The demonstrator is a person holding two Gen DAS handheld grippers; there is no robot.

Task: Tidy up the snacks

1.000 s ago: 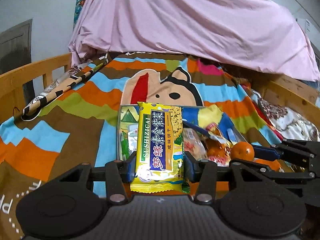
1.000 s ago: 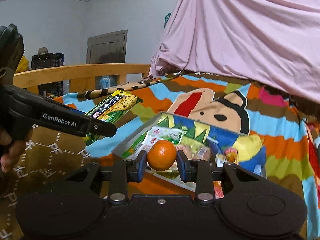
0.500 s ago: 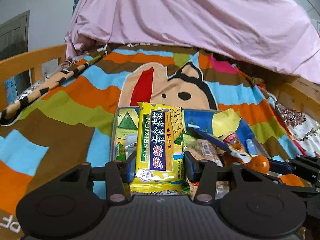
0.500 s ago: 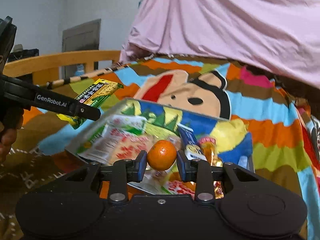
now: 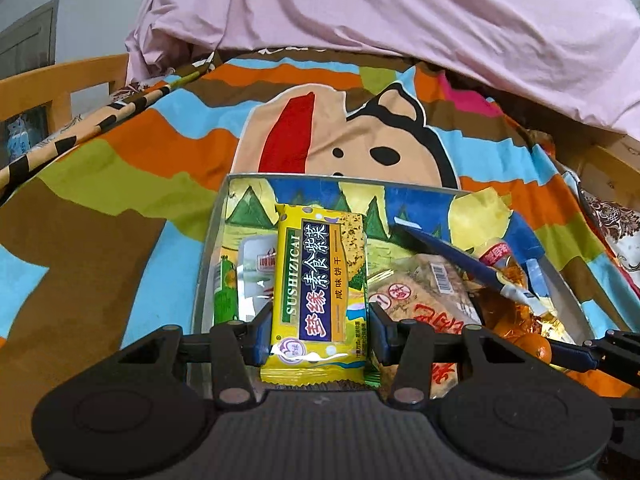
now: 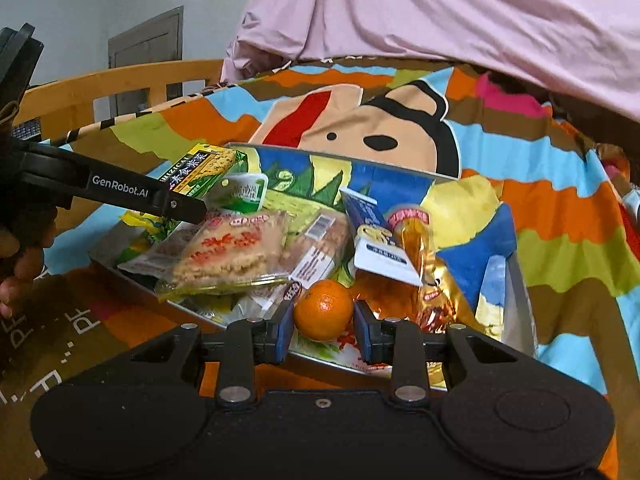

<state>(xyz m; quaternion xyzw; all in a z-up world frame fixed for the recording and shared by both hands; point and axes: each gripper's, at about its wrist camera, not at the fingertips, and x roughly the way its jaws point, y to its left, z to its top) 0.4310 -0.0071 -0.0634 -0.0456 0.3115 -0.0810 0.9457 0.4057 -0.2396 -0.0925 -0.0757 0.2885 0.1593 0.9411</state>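
Bright stripes and a big cartoon dog cover the blanket (image 5: 120, 168) on the bed, and a pink sheet (image 5: 400, 8) hangs behind it. On the blanket sits a metal tray (image 5: 208, 240) full of snacks. The left gripper (image 5: 320, 332) is squeezing a yellow cracker pack (image 5: 316, 280) and holds it over the left part of the tray. The right gripper (image 6: 323, 328) is squeezing a small orange (image 6: 323, 310) over the near edge of the tray. Inside the tray lie a clear bag of crispy cakes (image 6: 232, 252), a blue packet (image 6: 376, 240), a gold wrapped candy bag (image 6: 424, 272) and a green jelly cup (image 6: 244, 192). A person's fingers (image 6: 16, 264) show at the left edge.
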